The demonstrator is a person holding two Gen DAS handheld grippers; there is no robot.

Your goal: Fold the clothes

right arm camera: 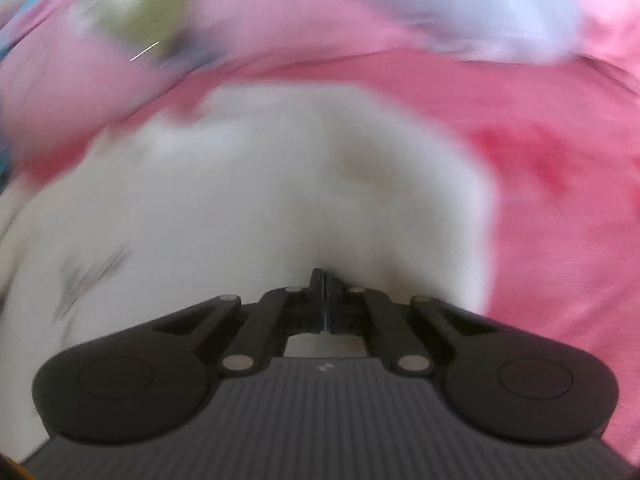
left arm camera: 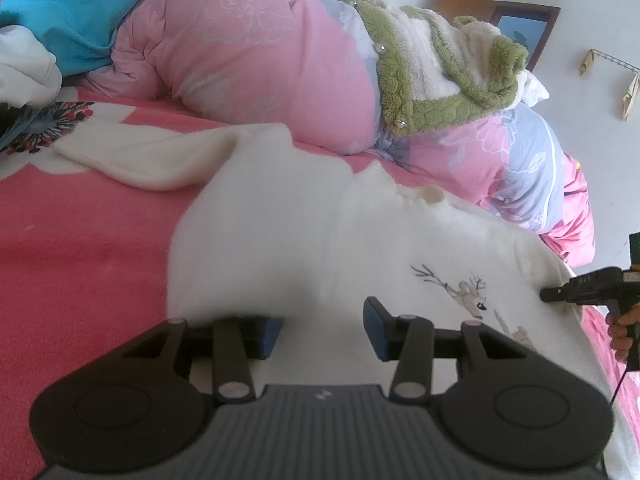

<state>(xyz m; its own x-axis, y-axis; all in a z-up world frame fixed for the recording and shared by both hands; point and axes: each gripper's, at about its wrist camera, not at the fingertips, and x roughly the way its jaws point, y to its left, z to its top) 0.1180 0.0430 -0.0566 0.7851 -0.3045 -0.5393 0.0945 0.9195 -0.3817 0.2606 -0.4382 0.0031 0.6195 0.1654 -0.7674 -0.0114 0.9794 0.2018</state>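
Note:
A white sweater with a deer print lies on a pink bed sheet, one sleeve stretched to the left. My left gripper is open just above the sweater's body, nothing between its blue pads. My right gripper is shut on a fold of the white sweater; that view is motion-blurred. The right gripper also shows in the left wrist view at the sweater's right edge, held by a hand.
A pink and lilac quilt is bunched at the back of the bed. A green and cream fleece garment lies on it. A blue cloth and a white garment sit at the far left. A wooden cabinet stands beyond.

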